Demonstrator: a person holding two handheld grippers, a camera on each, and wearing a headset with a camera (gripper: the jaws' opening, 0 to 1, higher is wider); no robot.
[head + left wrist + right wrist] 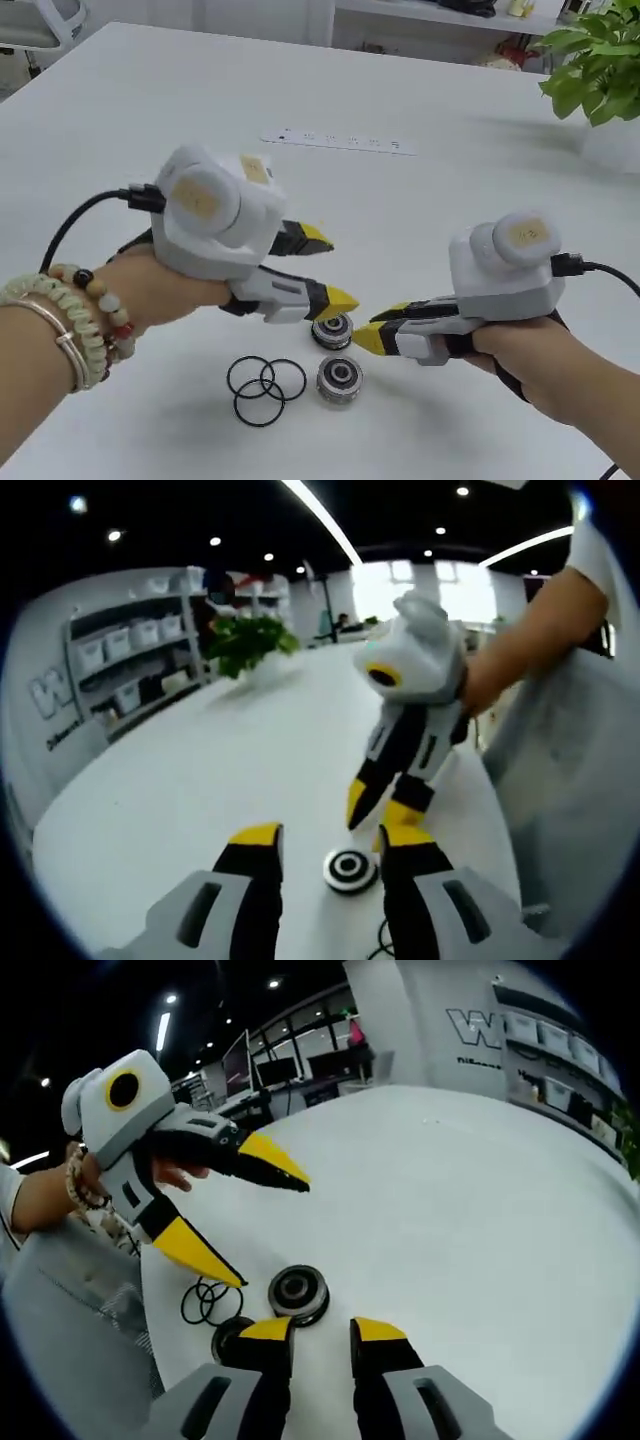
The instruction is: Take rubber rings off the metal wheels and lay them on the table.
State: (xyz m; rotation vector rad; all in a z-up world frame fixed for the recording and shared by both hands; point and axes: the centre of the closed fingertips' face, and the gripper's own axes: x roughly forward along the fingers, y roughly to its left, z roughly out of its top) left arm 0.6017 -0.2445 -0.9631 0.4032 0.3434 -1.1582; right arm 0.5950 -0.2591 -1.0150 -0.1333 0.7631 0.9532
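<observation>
Rubber rings (266, 383), three, lie on the desk (450, 200) beside two metal wheels (340, 379); whether any remain fitted cannot be told. Left gripper (330, 268) and right gripper (322, 1332) hold nothing, fingers spread.

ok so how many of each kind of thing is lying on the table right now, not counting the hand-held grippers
loose rubber rings: 3
metal wheels: 2
power strip: 1
potted plant: 1
total: 7
</observation>
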